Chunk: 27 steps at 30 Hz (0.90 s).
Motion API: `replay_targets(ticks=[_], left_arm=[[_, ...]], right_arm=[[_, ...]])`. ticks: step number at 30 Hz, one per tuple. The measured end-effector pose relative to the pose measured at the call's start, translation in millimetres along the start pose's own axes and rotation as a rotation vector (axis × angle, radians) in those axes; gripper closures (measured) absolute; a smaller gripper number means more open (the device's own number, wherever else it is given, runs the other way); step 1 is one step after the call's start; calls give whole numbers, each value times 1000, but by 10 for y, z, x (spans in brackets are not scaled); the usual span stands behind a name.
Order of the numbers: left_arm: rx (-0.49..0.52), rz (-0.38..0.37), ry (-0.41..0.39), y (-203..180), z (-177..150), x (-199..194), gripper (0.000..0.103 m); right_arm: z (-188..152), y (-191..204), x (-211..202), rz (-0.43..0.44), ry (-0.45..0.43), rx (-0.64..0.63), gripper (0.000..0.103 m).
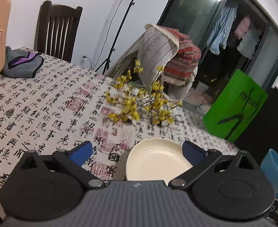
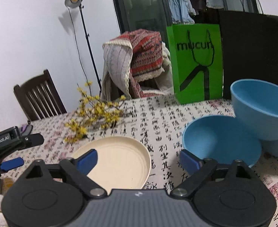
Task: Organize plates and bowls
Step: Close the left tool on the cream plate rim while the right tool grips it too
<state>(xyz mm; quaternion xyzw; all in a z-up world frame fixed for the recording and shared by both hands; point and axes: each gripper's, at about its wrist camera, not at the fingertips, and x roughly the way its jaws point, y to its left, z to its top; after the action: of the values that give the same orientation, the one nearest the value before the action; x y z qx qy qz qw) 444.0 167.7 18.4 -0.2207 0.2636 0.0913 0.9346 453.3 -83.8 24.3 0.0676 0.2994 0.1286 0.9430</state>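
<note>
The left gripper (image 1: pixel 137 152) hovers above the table (image 1: pixel 44 102), which carries a calligraphy-printed cloth. Its blue-padded fingers (image 1: pixel 81 151) are spread, with nothing between them. The round cream-coloured shallow plate (image 1: pixel 154 160) lies flat on the table just beyond the fingers. The right gripper (image 2: pixel 139 160) also has its fingers (image 2: pixel 86 160) spread and empty, over bare cloth between the plate and the wide blue bowl (image 2: pixel 222 141). A deeper blue bowl (image 2: pixel 263 109) rests tilted against that bowl's far rim. A spray of yellow flowers (image 2: pixel 93 115) lies behind the plate.
</note>
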Motion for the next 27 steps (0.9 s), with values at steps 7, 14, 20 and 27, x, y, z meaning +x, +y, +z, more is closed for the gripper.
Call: replay_targets(ticks=[7, 14, 20, 27], left_arm=[[33, 55, 39, 8, -145, 243, 0], [54, 66, 53, 4, -223, 341, 4], [71, 69, 61, -17, -274, 393, 9], [100, 62, 79, -59, -343, 469, 22]], right_arm=[[-100, 109, 281, -54, 96, -35, 46], [-150, 167, 513, -123, 164, -61, 62], [-166, 180, 702, -168, 197, -87, 72], [-190, 197, 888, -205, 212, -128, 77]])
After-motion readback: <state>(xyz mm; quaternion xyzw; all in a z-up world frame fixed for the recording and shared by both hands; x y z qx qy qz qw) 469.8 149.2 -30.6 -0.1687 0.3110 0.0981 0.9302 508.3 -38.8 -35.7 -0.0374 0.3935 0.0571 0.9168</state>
